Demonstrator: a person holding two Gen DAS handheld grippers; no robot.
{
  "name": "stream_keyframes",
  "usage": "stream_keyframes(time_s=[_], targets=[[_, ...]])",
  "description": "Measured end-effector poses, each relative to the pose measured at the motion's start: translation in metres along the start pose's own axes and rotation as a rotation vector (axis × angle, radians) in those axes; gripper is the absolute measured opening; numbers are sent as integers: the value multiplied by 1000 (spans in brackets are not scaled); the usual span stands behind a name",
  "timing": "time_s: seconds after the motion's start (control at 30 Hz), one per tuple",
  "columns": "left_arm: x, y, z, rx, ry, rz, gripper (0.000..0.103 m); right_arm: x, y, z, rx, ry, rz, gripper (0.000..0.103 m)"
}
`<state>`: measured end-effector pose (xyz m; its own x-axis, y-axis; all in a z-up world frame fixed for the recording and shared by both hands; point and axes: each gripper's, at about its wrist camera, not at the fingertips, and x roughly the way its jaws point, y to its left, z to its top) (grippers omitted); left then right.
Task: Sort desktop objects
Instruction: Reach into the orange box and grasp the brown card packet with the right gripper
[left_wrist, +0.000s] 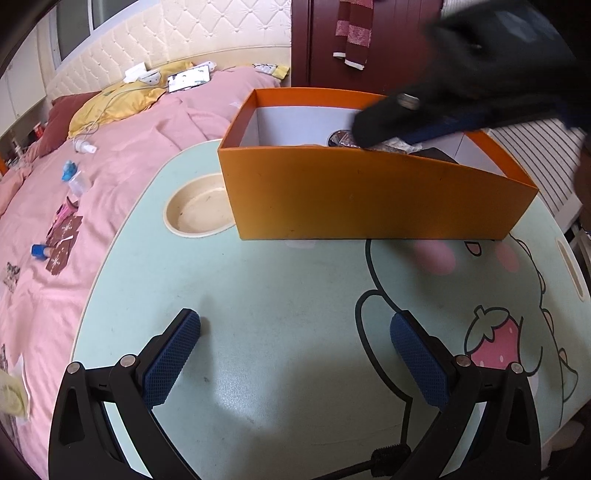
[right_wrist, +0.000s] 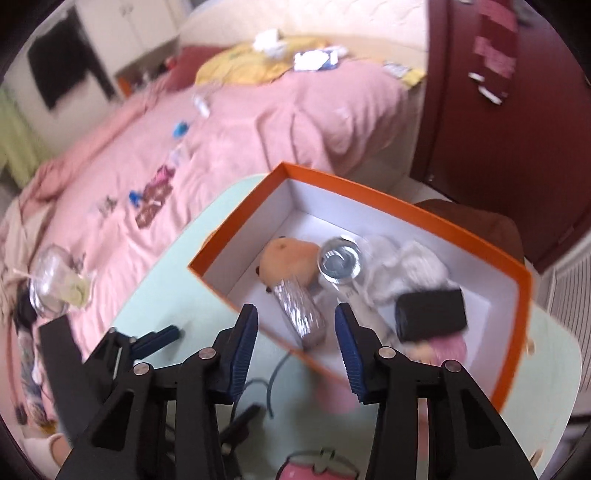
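An orange box (left_wrist: 369, 195) with white inner walls stands at the far side of the pale green table (left_wrist: 258, 280). It holds a tan plush (right_wrist: 288, 258), a silver foil bar (right_wrist: 301, 310), a round clear lid (right_wrist: 340, 260), white cloth (right_wrist: 406, 266), a black case (right_wrist: 430, 314) and something pink (right_wrist: 448, 349). My right gripper (right_wrist: 295, 314) hovers over the box's near rim (right_wrist: 229, 291), jaws partly apart, nothing between them. In the left wrist view it is a blurred dark shape (left_wrist: 406, 122) above the box. My left gripper (left_wrist: 295, 325) stands wide open and holds nothing above bare tabletop.
The table has a round cup recess (left_wrist: 199, 212) left of the box and a slot (left_wrist: 570, 266) near its right edge. A pink bed (left_wrist: 129, 155) strewn with several small items lies to the left. Behind the box stands a dark red wardrobe (left_wrist: 388, 44).
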<state>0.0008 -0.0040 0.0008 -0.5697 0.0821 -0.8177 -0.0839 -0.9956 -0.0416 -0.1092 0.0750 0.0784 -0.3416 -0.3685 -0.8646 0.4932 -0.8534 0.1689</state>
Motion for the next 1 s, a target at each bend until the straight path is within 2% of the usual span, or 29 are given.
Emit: stream_keyframes(time_s=[0.17, 0.2, 0.23, 0.3, 0.4, 0.53, 0.73, 0.8, 0.9, 1.0], targets=[[1, 1, 2, 1, 1, -2, 103, 32, -3, 12, -19, 114, -8, 41], [1, 1, 2, 1, 1, -3, 103, 37, -5, 12, -12, 142, 8, 35], [1, 2, 3, 1, 2, -3, 103, 42, -7, 12, -5, 168, 24, 24], [1, 2, 3, 0, 2, -3, 103, 47, -10, 12, 8, 197, 71, 21], [0, 2, 3, -1, 1, -3, 103, 39, -11, 12, 11, 173, 77, 19], [0, 1, 3, 2, 4, -4, 103, 13, -10, 7, 12, 53, 84, 19], [-1, 1, 4, 5, 20, -9, 103, -47, -8, -17, 41, -236, 45, 19], [-3, 6, 5, -18, 23, -26, 103, -67, -11, -36, 67, -325, 38, 19], [-11, 25, 7, -122, 9, -91, 103, -79, -14, -63, 105, -360, 129, 19], [-24, 42, 12, -178, -33, -105, 103, -72, -21, -91, 155, -315, 183, 19]])
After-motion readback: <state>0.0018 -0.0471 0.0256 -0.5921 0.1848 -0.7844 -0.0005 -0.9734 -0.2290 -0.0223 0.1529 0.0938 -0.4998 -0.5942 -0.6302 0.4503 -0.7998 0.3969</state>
